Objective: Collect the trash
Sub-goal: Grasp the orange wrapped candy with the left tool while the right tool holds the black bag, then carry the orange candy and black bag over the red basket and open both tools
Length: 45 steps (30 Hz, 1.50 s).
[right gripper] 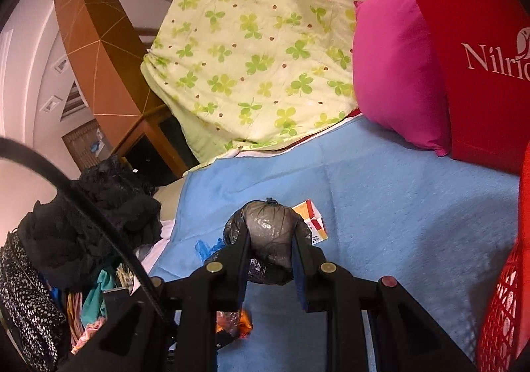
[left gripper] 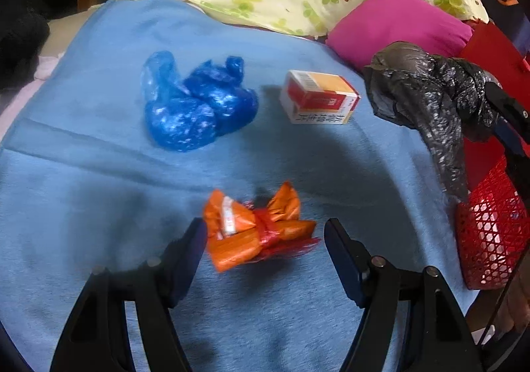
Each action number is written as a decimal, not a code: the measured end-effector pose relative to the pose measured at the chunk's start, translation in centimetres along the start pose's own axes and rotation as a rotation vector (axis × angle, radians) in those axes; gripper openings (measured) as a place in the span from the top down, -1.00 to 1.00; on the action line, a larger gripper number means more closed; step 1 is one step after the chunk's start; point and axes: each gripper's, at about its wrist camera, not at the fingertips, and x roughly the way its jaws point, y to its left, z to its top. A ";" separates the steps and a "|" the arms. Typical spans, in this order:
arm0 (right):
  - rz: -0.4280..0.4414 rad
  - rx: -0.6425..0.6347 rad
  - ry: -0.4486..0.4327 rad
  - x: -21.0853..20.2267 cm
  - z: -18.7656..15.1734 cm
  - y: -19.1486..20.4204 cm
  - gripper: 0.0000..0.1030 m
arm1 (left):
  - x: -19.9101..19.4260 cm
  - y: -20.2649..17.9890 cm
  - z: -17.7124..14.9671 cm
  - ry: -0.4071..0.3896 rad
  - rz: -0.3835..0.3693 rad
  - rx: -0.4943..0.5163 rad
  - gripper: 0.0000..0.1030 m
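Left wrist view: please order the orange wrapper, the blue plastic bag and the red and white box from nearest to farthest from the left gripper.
1. Orange wrapper: between the open fingers of the left gripper.
2. Blue plastic bag: farther up the blue blanket, left.
3. Red and white box: about as far, right; too close to rank against the bag.

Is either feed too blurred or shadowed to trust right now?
Left wrist view: the orange wrapper between the open left gripper is slightly motion-smeared, and a broad shadow darkens the blue blanket around it. Right wrist view: sharper; the black bag in the right gripper shows soft glare; edges bend from fisheye.
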 end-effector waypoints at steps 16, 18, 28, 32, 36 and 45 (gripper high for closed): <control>-0.032 0.009 -0.038 -1.6 0.0 -0.7 0.52 | -1.3 -1.0 -0.9 -0.018 -0.038 0.024 0.73; -0.038 0.006 -0.043 -1.8 0.0 -0.8 0.52 | -1.9 -1.7 -1.2 -0.030 -0.028 0.066 0.73; -0.040 -0.005 -0.041 -2.0 -0.1 -0.6 0.52 | -2.4 -2.3 -0.5 -0.074 0.023 0.093 -0.53; -0.040 -0.004 -0.041 -1.9 -0.1 -0.7 0.52 | -0.4 -2.3 -0.1 -0.030 0.041 0.094 -0.53; -0.046 -0.013 -0.042 -2.0 -0.1 -0.6 0.52 | 2.2 -1.9 0.1 0.029 0.044 0.062 -0.40; -0.055 -0.037 -0.081 -2.9 0.1 -0.4 0.52 | -1.8 -0.9 -0.1 -0.105 0.033 -0.022 0.39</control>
